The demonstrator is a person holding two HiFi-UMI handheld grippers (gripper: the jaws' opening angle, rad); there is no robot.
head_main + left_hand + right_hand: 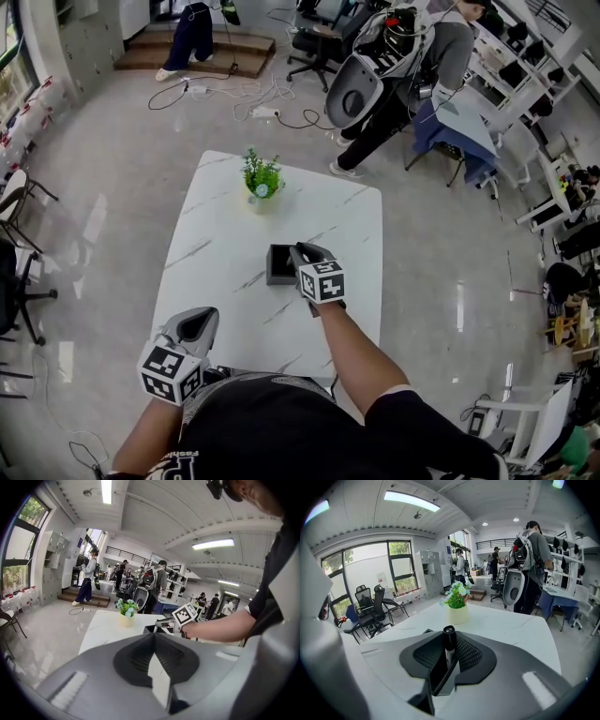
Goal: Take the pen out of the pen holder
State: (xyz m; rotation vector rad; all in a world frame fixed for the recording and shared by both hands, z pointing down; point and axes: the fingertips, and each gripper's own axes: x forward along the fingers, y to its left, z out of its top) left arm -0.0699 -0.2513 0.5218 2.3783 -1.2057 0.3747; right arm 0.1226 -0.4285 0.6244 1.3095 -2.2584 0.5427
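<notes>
right gripper [302,254]: middle of the head view, jaws clamped on the pen [449,645], which stands upright between them
pen holder [277,265]: black box on the white counter [217,234], just left of the right gripper
pen's lower end: hidden; in or out of the pen holder, cannot tell
left gripper [195,325]: lower left, at the counter's bottom edge, jaws pressed together, nothing between
plant [262,178]: upper part of the counter

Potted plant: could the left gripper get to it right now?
Probably yes: bare table lies between the left gripper and the potted plant; the pen holder and the right gripper, holding the pen, sit off to the right.
</notes>
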